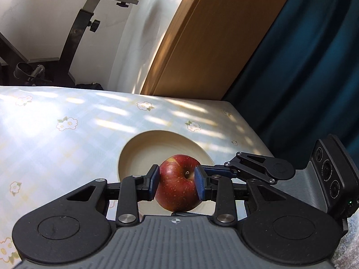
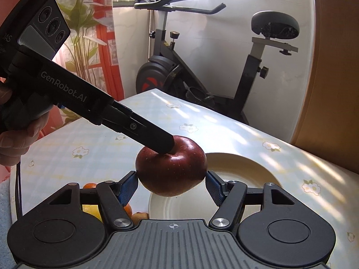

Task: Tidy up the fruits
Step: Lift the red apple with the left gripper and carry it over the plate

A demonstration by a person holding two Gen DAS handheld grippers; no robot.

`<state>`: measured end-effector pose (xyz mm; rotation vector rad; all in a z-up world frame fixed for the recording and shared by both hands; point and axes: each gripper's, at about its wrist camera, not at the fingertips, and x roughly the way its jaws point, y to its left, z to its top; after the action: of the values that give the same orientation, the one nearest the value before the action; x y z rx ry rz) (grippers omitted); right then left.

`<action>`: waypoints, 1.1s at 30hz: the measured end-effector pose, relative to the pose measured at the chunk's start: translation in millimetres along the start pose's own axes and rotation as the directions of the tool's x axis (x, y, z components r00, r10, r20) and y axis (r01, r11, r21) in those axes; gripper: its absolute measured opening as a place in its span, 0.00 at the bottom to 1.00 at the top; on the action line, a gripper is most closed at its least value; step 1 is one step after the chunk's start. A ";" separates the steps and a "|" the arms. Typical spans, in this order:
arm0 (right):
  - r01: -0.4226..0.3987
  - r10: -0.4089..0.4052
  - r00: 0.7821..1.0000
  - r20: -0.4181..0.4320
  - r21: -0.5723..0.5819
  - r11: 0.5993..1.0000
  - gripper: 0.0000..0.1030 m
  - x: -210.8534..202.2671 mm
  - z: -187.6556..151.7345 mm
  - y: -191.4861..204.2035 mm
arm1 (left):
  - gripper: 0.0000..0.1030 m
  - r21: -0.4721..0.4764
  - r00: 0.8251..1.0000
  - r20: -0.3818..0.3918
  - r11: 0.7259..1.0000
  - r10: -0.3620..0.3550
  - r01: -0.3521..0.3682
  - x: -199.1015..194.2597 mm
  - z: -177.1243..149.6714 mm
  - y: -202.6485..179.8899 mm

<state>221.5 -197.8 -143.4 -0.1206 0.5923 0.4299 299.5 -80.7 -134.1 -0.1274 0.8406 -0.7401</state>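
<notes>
While both grippers are pinching the red apple [image 1: 178,182] from two directions, the fruit is hanging in the air just above the cream plate [image 1: 143,148] on the flowered tablecloth [image 1: 56,139]. The left gripper [image 1: 177,182] is clamping its blue pads against the apple's sides, jaws narrow on the fruit, and the right gripper [image 2: 171,185] is bracketing the same apple at a middling width, its pads touching or all but touching the skin. A hand [image 2: 13,139] is gripping the left tool's handle. To do this step well, both tools should be descending together and level, setting the apple near the plate's middle before either jaw is loosening. Other fruit, an orange [image 2: 89,186] among them, is waiting at the table's near edge.
</notes>
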 end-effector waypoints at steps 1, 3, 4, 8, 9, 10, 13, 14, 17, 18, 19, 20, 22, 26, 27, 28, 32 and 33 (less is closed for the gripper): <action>-0.003 0.003 1.000 -0.003 0.003 1.000 0.61 5.1 -0.9 -4.9 | 0.34 -0.001 1.000 -0.006 1.000 0.005 -0.005 6.7 3.9 4.1; -0.010 0.010 1.000 -0.006 0.006 1.000 0.61 15.1 -3.1 -13.6 | 0.34 -0.005 1.000 -0.018 1.000 0.015 -0.016 14.3 5.2 11.6; -0.014 0.014 1.000 -0.008 0.007 1.000 0.61 22.6 -4.8 -18.1 | 0.34 -0.008 1.000 -0.023 1.000 0.021 -0.021 19.2 6.7 15.3; -0.022 0.022 1.000 -0.019 0.008 1.000 0.61 44.7 -6.7 -29.6 | 0.34 -0.032 0.998 -0.036 0.998 0.044 -0.045 34.8 10.5 28.9; -0.024 0.024 1.000 -0.020 0.010 1.000 0.61 49.8 -7.0 -32.1 | 0.34 -0.040 0.998 -0.037 0.998 0.046 -0.048 37.3 11.6 31.4; -0.025 0.025 0.999 -0.020 0.010 1.000 0.61 53.1 -7.6 -34.3 | 0.34 -0.046 0.998 -0.038 0.998 0.048 -0.049 40.2 12.8 34.2; -0.019 0.019 1.000 -0.020 0.001 1.000 0.61 60.8 -9.6 -38.2 | 0.34 -0.061 0.998 -0.041 0.997 0.045 -0.048 50.5 16.1 42.9; -0.016 0.016 1.000 -0.023 0.000 1.000 0.61 63.0 -10.2 -38.7 | 0.34 -0.065 0.998 -0.043 0.997 0.045 -0.048 52.2 16.9 44.4; -0.012 0.012 1.000 -0.028 0.001 1.000 0.61 68.0 -9.9 -40.9 | 0.34 -0.072 0.998 -0.046 0.996 0.051 -0.054 56.3 19.1 46.8; -0.011 0.011 0.999 -0.030 0.002 1.000 0.61 69.1 -9.7 -41.3 | 0.34 -0.073 0.998 -0.047 0.996 0.052 -0.055 57.3 19.9 47.6; -0.011 0.011 0.999 -0.032 0.001 1.000 0.61 70.3 -9.1 -42.0 | 0.34 -0.073 0.997 -0.047 0.996 0.053 -0.057 57.7 20.3 47.3; -0.009 0.009 0.999 -0.033 0.000 1.000 0.61 71.6 -8.2 -42.5 | 0.34 -0.075 0.998 -0.046 0.996 0.053 -0.057 55.3 21.3 46.2; -0.007 0.007 0.999 -0.040 -0.004 1.000 0.61 73.6 -7.7 -42.8 | 0.34 -0.076 0.997 -0.047 0.996 0.053 -0.056 56.7 21.3 47.2; -0.005 0.005 0.999 -0.044 0.000 1.000 0.61 76.4 -5.4 -42.6 | 0.34 -0.074 0.997 -0.045 0.995 0.062 -0.066 63.0 23.1 47.6; -0.005 0.005 0.999 -0.044 0.000 1.000 0.61 76.9 -4.9 -42.4 | 0.34 -0.079 0.997 -0.044 0.995 0.063 -0.066 60.3 21.7 47.7; -0.005 0.005 0.999 -0.045 0.002 1.000 0.61 77.5 -4.6 -42.5 | 0.34 -0.083 0.997 -0.043 0.994 0.062 -0.066 58.4 20.8 47.8; -0.003 0.003 0.999 -0.049 0.008 1.000 0.61 79.7 -3.2 -42.3 | 0.34 -0.095 0.997 -0.044 0.993 0.063 -0.067 57.9 21.3 48.9; 0.000 0.001 0.999 -0.050 0.010 1.000 0.61 79.9 -3.0 -42.3 | 0.34 -0.100 0.997 -0.044 0.993 0.061 -0.065 57.1 21.7 48.9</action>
<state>297.4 -208.2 -191.5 -0.1220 0.6439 0.4255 366.6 -84.6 -174.1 -0.1763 0.9178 -0.6422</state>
